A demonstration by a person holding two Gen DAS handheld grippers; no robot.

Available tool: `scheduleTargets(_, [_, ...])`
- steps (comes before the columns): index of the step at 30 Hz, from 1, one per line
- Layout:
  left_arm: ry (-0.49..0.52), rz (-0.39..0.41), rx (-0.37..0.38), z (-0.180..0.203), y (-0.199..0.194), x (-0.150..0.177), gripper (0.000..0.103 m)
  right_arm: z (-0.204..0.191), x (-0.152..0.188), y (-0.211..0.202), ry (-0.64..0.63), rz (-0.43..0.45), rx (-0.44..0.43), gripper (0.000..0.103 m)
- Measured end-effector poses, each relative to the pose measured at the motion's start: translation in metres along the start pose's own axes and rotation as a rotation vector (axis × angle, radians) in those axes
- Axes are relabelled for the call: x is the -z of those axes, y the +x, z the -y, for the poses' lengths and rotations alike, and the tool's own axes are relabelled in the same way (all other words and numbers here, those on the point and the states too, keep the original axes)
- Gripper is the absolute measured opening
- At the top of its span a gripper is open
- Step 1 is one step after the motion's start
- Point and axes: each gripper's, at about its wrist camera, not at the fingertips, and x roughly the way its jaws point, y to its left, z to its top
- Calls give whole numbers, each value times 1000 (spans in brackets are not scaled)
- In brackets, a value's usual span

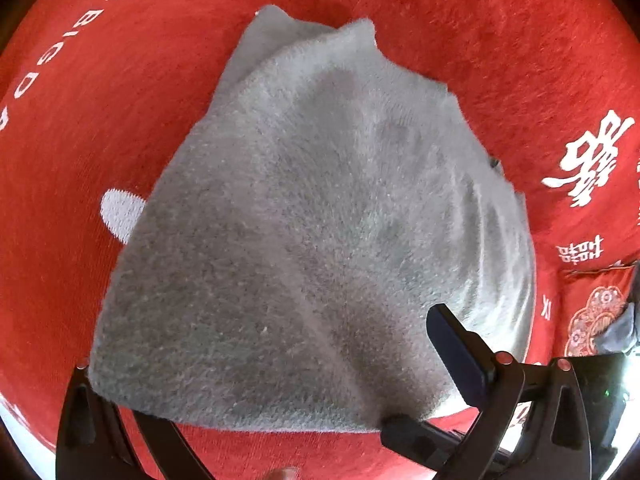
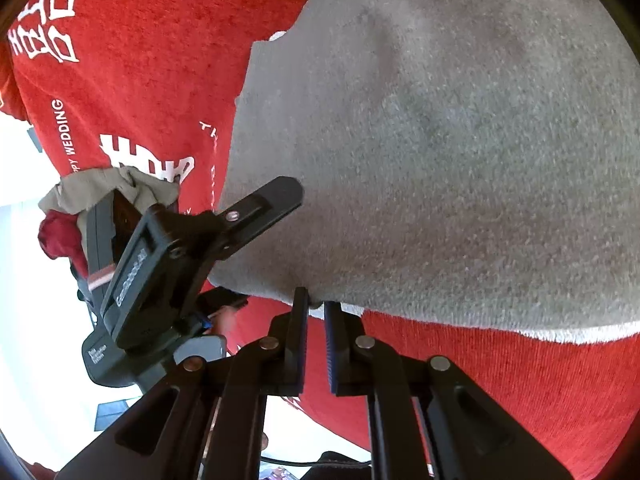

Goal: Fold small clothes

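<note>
**A:** What lies around the garment?

**B:** A red cloth (image 1: 460, 20) with white lettering and characters is spread under everything. In the right wrist view, a small heap of clothes (image 2: 116, 188), olive over dark red, sits at its far left edge, behind the left tongs. Beyond the edge there is only a bright, pale surface that I cannot make out. In the left wrist view, a red embroidered piece (image 1: 596, 308) lies at the right border, well apart from the garment.

**A:** Does anything stand in the way?

**B:** Nothing sits on the garment except the tongs. The two pairs crowd the same near edge, just beside each other.

**A:** Where is the garment itself?

**B:** The grey fleece garment (image 1: 304, 208) lies flat on the red cloth and fills most of both views. A thin white strip shows under its near hem in the right wrist view.

**A:** And the right tongs?

**B:** The right tongs (image 2: 316, 308) are drawn narrow, and their tips pinch the garment's near hem. The left wrist view shows the fleece puckering toward that pinch.

**A:** The left ones?

**B:** The left tongs (image 2: 260, 244) stand wide. One finger (image 2: 276, 198) lies on top of the fleece and the other sits beneath the edge, so the garment's corner is between them. The pads are not pressed together on it.
</note>
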Motion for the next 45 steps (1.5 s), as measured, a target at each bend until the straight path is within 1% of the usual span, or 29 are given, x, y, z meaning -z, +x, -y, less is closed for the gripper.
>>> scheduleTargets(2, [-22,-7,-12,2,1,-2,103,-4,1,1,-26,-12,14,7])
scheduleTargets(5, [-61,32,-10,2,-2,-2,103,-14,5,2,-91,-43,42,7])
scheduleTargets(8, [-43,44,-15,6,-7,-1,103,-21,12,1,-152,-84,66,7])
scheduleTargets(10, [-4,77,-48,13,-13,0,101,-26,15,-6,-204,-93,114,10])
scheduleTargets(11, [35,106,-80,18,-17,0,91,-27,16,-12,-228,-100,135,11])
scheduleTargets(12, [63,117,-97,21,-19,-1,84,-27,16,-18,-241,-101,148,11])
scheduleTargets(13, [90,124,-125,25,-19,-2,67,-26,16,-24,-247,-99,157,11])
scheduleTargets(14, [101,124,-151,26,-19,-4,46,-25,14,-33,-252,-95,171,11])
scheduleTargets(15, [109,119,-192,25,-18,-6,28,-23,11,-43,-254,-86,187,11])
scheduleTargets(16, [115,120,-229,25,-16,-8,21,-20,8,-50,-252,-78,197,11])
scheduleTargets(17, [118,126,-247,23,-17,-9,13,-18,2,-59,-249,-66,214,12])
scheduleTargets(19, [155,162,-289,28,-21,-5,12,-16,-13,-73,-240,-45,240,15])
scheduleTargets(21, [270,226,-356,45,-28,6,12,-20,-34,-85,-249,-21,265,23])
scheduleTargets(22, [346,260,-393,56,-30,15,11,-25,-46,-87,-265,-15,276,26])
scheduleTargets(23, [421,289,-422,66,-31,23,11,-29,-55,-89,-282,-14,284,35])
scheduleTargets(24, [469,306,-435,72,-32,29,11,-39,-70,-87,-309,-21,295,49])
scheduleTargets(26, [569,329,-454,85,-30,40,11,-56,-93,-79,-349,-59,294,65])
scheduleTargets(28, [615,332,-452,90,-29,42,11,-86,-117,-57,-393,-124,281,68])
scheduleTargets(29, [631,337,-453,89,-29,43,11,-98,-127,-45,-411,-166,271,71])
scheduleTargets(30, [639,339,-451,90,-29,43,11,-107,-134,-34,-427,-210,261,79])
scheduleTargets(31, [642,340,-449,89,-29,43,11,-123,-144,-12,-453,-286,254,81])
scheduleTargets(32, [644,341,-445,88,-30,43,11,-132,-146,3,-473,-334,255,81])
scheduleTargets(33, [649,344,-441,86,-31,44,11,-144,-151,28,-503,-421,272,82])
scheduleTargets(35, [666,351,-445,87,-28,45,11,-157,-154,65,-537,-533,334,83])
scheduleTargets(37, [691,361,-450,86,-26,51,11,-165,-155,96,-563,-613,399,83])
scheduleTargets(40, [713,374,-451,87,-24,58,11,-180,-154,133,-606,-666,461,84])
scheduleTargets(41, [717,378,-451,87,-24,59,11,-184,-151,147,-619,-697,488,85])
scheduleTargets(43, [722,384,-452,88,-24,60,11,-187,-148,167,-655,-736,558,85])
scheduleTargets(45, [721,385,-451,87,-24,58,11,-190,-138,187,-730,-773,667,85])
